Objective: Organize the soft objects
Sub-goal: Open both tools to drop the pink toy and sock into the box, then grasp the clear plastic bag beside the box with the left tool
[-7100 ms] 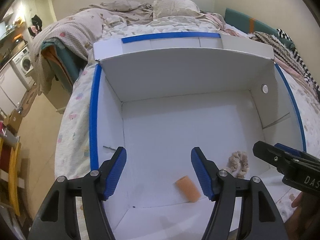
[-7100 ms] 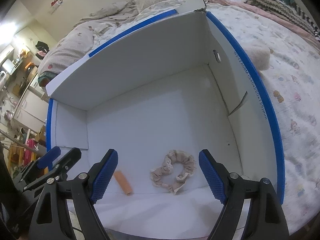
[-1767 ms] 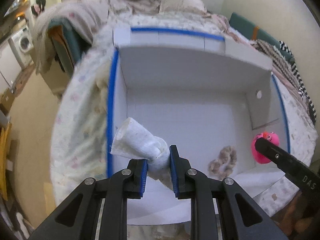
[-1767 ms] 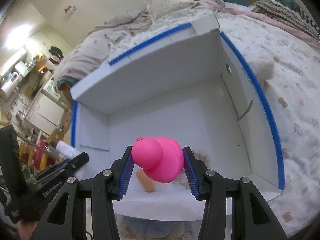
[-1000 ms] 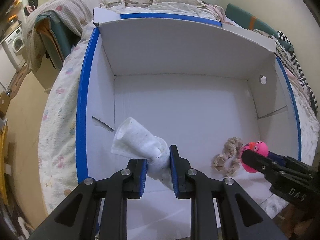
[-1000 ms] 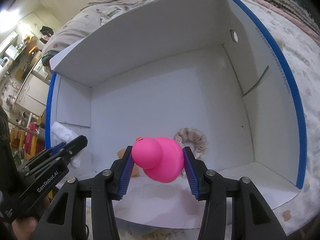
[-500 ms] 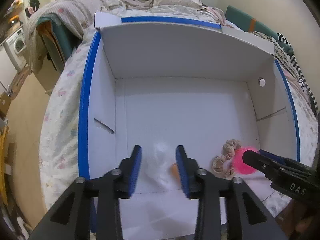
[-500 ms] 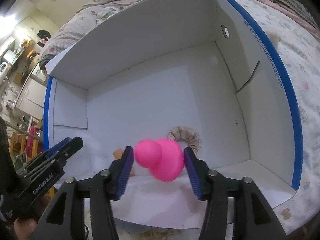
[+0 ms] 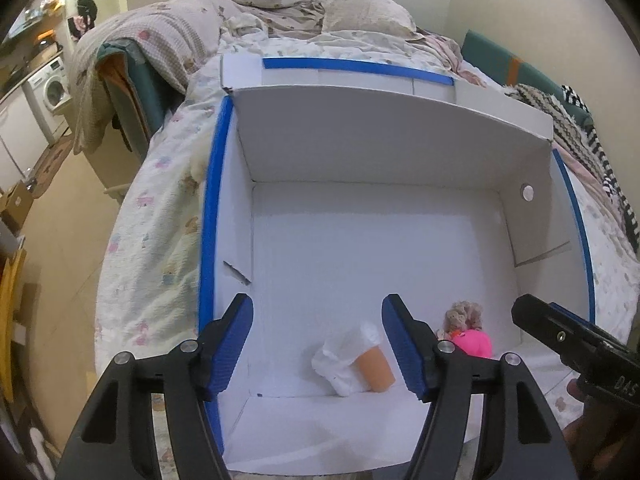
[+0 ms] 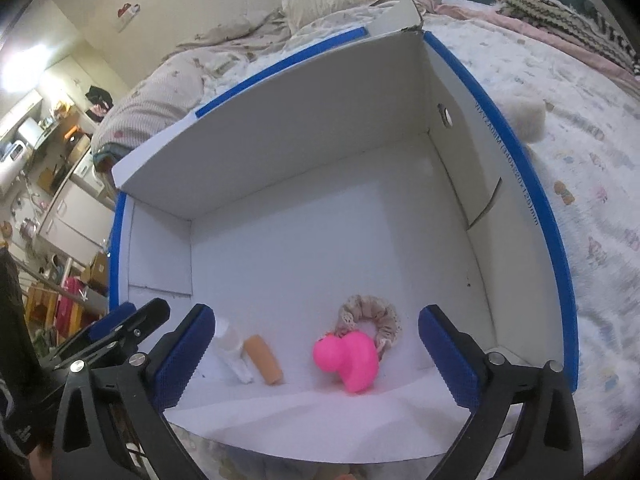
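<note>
Pink duck (image 10: 352, 362) and white cloth (image 9: 346, 354) now dropped in box (image 9: 360, 152)

Left gripper (image 9: 316, 342): jaws stood wide apart, nothing between the blue pads, both fingers pointing forward and down.
Right gripper (image 10: 316, 354): jaws likewise spread wide, nothing gripped.
Relative pose: the two grippers were side by side; each one's tip showed at the edge of the other's view.

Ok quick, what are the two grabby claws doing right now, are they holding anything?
Left gripper: open, holding nothing; the white cloth lies in the box.
Right gripper: open, holding nothing; the pink duck sits in the box.
</note>
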A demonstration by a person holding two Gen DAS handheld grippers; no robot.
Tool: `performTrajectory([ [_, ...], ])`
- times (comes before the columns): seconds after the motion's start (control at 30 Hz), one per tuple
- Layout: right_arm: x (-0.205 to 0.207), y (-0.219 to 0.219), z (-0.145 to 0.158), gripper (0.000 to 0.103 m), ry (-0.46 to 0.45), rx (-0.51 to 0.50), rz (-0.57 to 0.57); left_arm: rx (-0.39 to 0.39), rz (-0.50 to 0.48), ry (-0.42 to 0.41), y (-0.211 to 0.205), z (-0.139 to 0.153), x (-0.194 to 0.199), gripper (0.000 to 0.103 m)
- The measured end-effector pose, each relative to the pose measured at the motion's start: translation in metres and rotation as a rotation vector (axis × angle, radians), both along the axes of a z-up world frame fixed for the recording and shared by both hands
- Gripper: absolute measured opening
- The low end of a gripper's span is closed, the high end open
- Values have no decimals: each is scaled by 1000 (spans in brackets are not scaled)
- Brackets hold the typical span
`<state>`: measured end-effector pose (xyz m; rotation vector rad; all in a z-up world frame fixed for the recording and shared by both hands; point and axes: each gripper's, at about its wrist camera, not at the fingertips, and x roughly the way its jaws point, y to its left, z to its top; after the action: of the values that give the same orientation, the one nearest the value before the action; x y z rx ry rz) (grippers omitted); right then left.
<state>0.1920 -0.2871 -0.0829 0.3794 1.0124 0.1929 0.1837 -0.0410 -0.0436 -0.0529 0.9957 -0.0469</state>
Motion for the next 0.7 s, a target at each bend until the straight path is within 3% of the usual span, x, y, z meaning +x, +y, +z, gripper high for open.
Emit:
performTrajectory([
  [0.17, -1, 4, 3, 103, -11, -38, -4, 6, 10, -17, 3, 7, -3, 64],
  [0.33, -8, -3, 10, 103, -25, 34, -28, 31, 32, -43, 5, 16, -9, 64],
  [0.53, -16, -3, 16, 103, -31, 0, -37, -2, 63, -47, 12, 23, -17, 64],
  [0.7, -23, 0, 17, 103, -29, -36, -20, 45, 120, -113, 18, 39, -31, 64],
])
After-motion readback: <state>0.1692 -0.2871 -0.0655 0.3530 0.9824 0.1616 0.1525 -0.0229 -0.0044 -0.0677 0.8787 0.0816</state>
